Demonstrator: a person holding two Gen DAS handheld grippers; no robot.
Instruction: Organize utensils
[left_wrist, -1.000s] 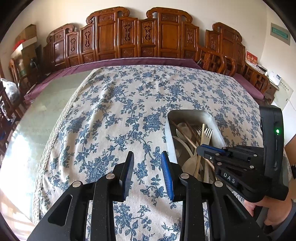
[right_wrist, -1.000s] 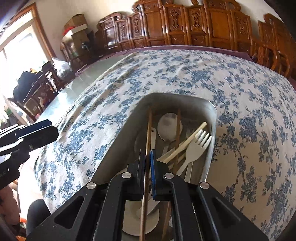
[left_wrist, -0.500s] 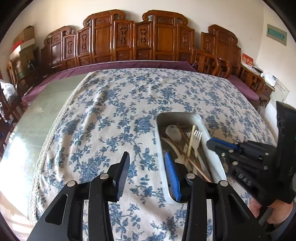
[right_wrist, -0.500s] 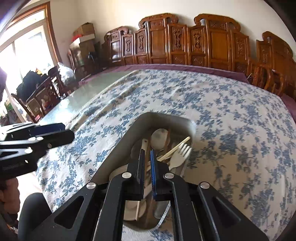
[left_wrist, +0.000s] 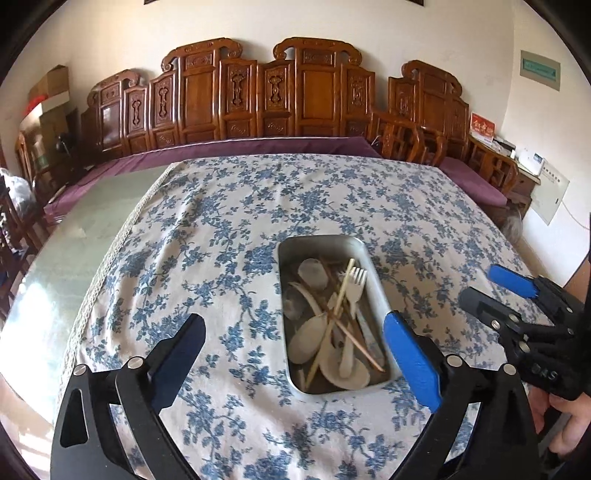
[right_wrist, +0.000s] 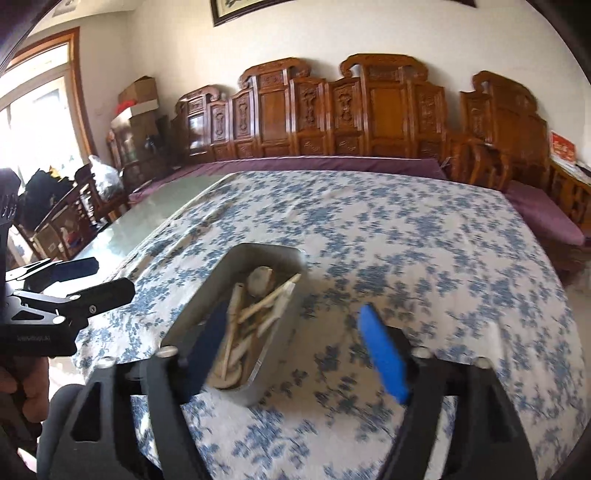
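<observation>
Between both spread tools (left_wrist: 295, 354) (right_wrist: 299, 343), metal tray (left_wrist: 373, 266) of utensils (left_wrist: 332, 325)

White cloth with blue floral print (left_wrist: 303, 206) covers most of table; bare glossy green tabletop (left_wrist: 74, 236) exposed along left edge. Carved dark-wood chair backs (left_wrist: 258, 92) line far wall behind purple cushion (left_wrist: 236, 147). Cardboard boxes (right_wrist: 142, 99) stacked in left corner near window (right_wrist: 37, 122).
</observation>
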